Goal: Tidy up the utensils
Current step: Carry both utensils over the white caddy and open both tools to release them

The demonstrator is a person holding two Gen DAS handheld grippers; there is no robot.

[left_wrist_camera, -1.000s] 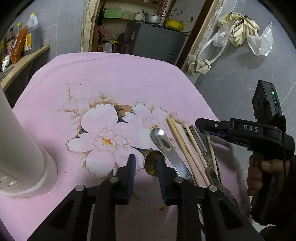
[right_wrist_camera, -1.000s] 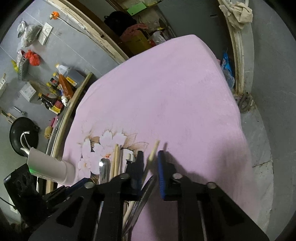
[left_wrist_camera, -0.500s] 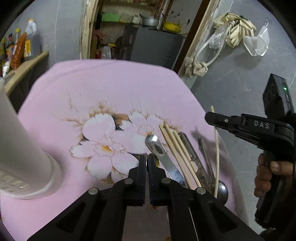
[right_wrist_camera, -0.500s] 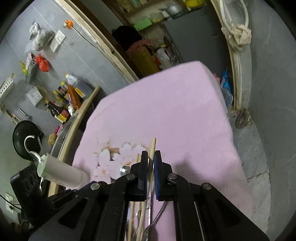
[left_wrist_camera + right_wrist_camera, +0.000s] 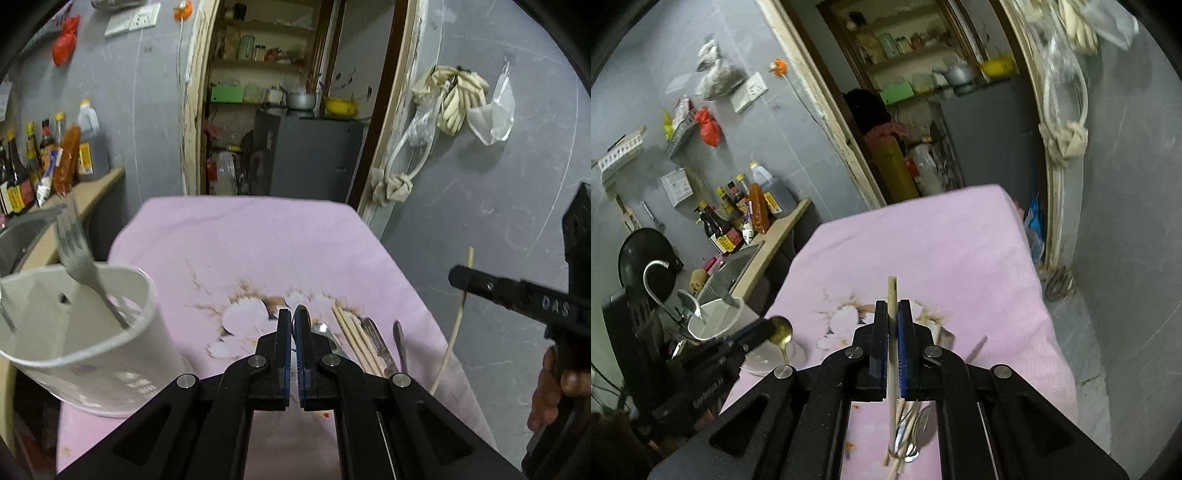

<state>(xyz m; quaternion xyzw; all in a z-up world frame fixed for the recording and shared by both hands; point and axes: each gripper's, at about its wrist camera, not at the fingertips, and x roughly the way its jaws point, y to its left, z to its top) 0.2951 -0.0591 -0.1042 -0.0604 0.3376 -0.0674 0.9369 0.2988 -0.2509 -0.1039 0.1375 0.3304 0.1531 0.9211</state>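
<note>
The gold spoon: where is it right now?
The gold spoon is off the cloth, clamped in the left gripper at the left of the right wrist view, hanging just right of the white utensil holder above the pink tablecloth.

Carrying everything: table under a pink flowered cloth [image 5: 258, 236] | standing at its left edge: white holder [image 5: 74, 332] with a fork [image 5: 79, 266] leaning inside | lying side by side near the right edge, close together: steel spoon [image 5: 325, 332], wooden chopsticks [image 5: 354, 339], knife [image 5: 376, 339], another handle [image 5: 400, 343]
</note>
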